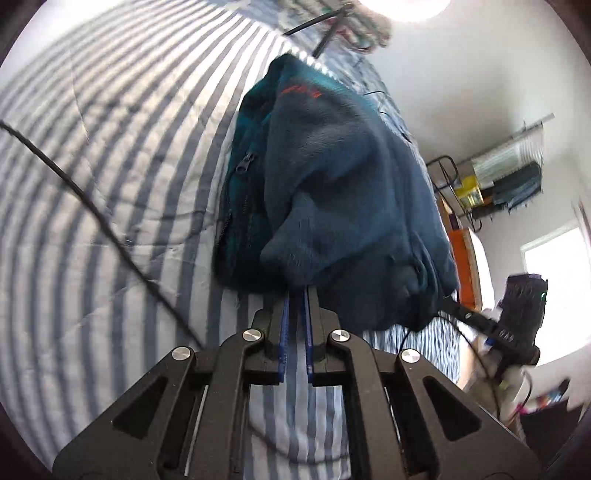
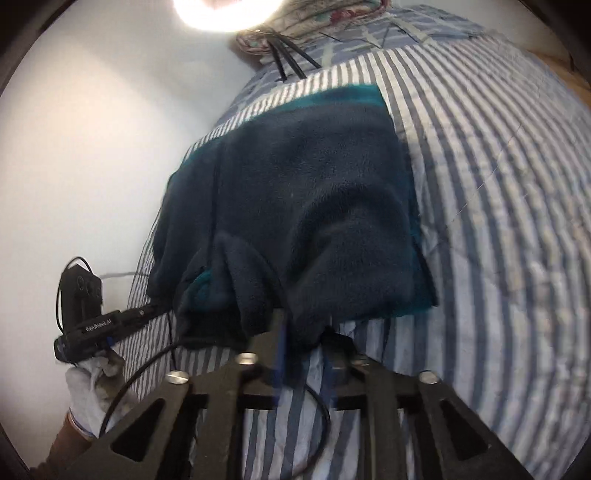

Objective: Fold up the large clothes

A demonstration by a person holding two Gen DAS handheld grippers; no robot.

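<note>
Item: fleece jacket (image 1: 332,184), dark navy with teal trim, one zip visible along its left-hand edge in the left wrist view, small red lettering near the far end. Location: lying on a bed covered by a blue-and-white striped quilt (image 1: 92,166), beside the white wall. Orientation: long axis runs away from both cameras, toward the head of the bed; the teal band marks the far end, the bunched, folded-over fleece the near end. In the right wrist view the garment reads as a rough rectangle (image 2: 306,192), far edge straight, near edge rumpled.

Left gripper (image 1: 296,295): jaws narrow, blue pads nearly together, tips tucked under a lifted fold at the jacket's near edge, pinching it.

Right gripper (image 2: 304,328): jaws partly apart, blurred; their tips sit against the near hem with fleece hanging between them; whether the pads press on it I cannot tell.

Other contents: a thin black cable (image 1: 74,192) across the quilt; a patterned cloth (image 2: 317,22) at the bed's head; a gloved hand (image 2: 92,391) holding the left gripper's handle.
</note>
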